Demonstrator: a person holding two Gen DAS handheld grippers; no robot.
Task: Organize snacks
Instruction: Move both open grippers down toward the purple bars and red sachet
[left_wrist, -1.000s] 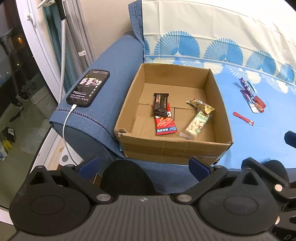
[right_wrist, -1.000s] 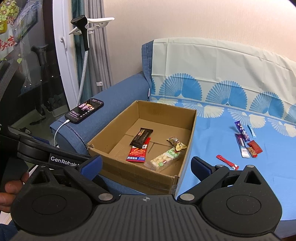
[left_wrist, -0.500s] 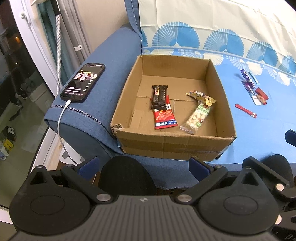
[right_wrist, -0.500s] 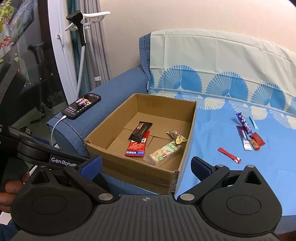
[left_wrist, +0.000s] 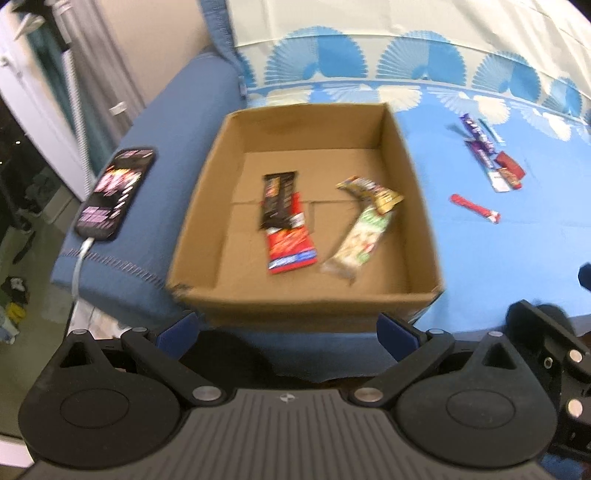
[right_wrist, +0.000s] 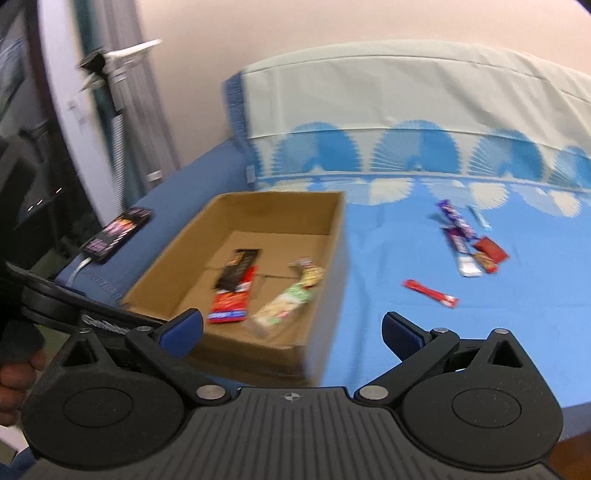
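Snacks are split into two bunches here. Four already sit on the floor of the cardboard box (left_wrist: 306, 302): a dark bar (left_wrist: 277, 201) lying partly over a red packet (left_wrist: 291, 245) near the middle, and toward the box's right wall a gold wrapper (left_wrist: 373, 190) touching the top end of a green-and-white nut pack (left_wrist: 360, 240). All four are a bit blurry, so I can't read the labels.

The rest are loose on the light blue sofa cover (left_wrist: 498, 258), right of the box. A red stick (left_wrist: 474, 208) lies on its own near the box's right wall, and further back toward the fan-print edge of the cover there's a little cluster: purple wrappers (left_wrist: 478, 142) touching a small red pack (left_wrist: 509, 170). In the right wrist view you can also see a thin pale blue stick (right_wrist: 479, 218) just beside that cluster.

The box sits at the left end of the cover, right up against the dark blue armrest (left_wrist: 177, 122). A phone (left_wrist: 116, 194) rests on that armrest with a white cable (left_wrist: 77, 266) plugged in, screen lit.

Left gripper (left_wrist: 286, 330) hangs in front of the box's near wall, jaws wide apart, nothing in them. Right gripper (right_wrist: 291, 332) is the same deal, spread wide and empty, sitting over the box's near right corner.
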